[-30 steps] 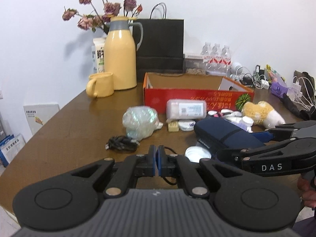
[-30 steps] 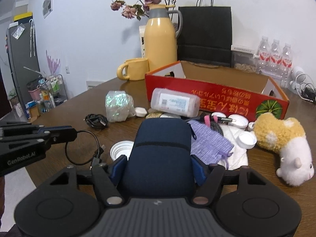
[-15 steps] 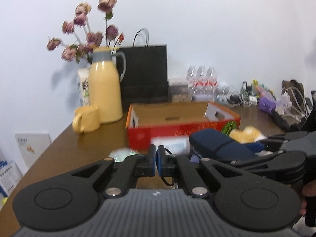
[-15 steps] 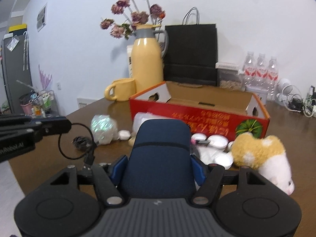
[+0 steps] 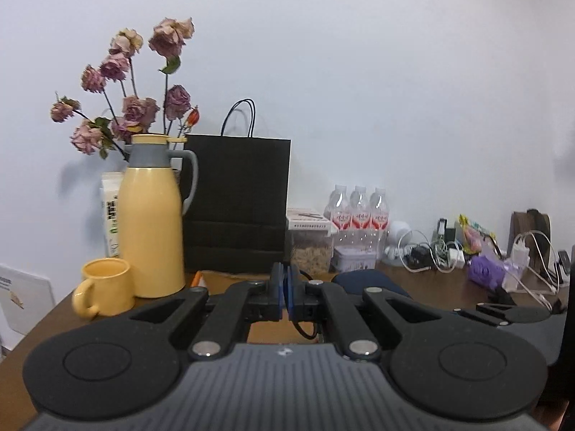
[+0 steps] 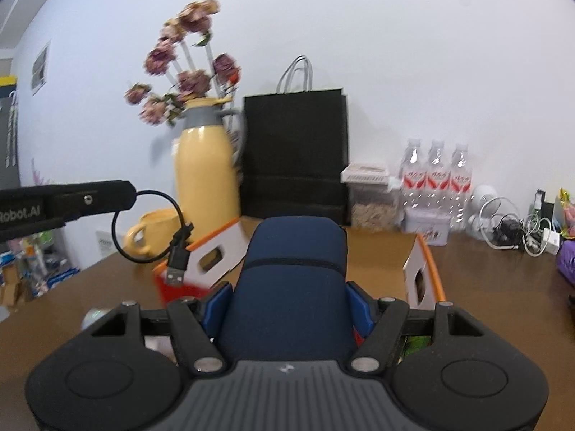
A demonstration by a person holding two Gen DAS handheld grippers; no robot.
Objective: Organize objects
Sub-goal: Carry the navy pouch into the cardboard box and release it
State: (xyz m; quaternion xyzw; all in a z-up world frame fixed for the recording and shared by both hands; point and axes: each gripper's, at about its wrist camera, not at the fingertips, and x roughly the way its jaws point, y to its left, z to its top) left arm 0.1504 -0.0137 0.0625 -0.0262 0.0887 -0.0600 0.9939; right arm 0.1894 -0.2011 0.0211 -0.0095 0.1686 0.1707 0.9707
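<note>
Holding case [image 6: 287, 287] in my right gripper [image 6: 287, 309] above box [image 6: 427, 262] rim, left gripper [image 5: 285, 287] pinching cable [image 6: 143, 230], clear air ahead.

Mug [image 5: 104, 286] before flask [image 5: 151, 222]; bag [image 5: 237, 204] right of flask.

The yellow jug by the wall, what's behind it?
Behind the yellow jug stand dried roses, whose stems drop out of sight behind it, and a white carton, partly showing at its left. What holds the roses is covered. The black paper bag stands beside it.
</note>
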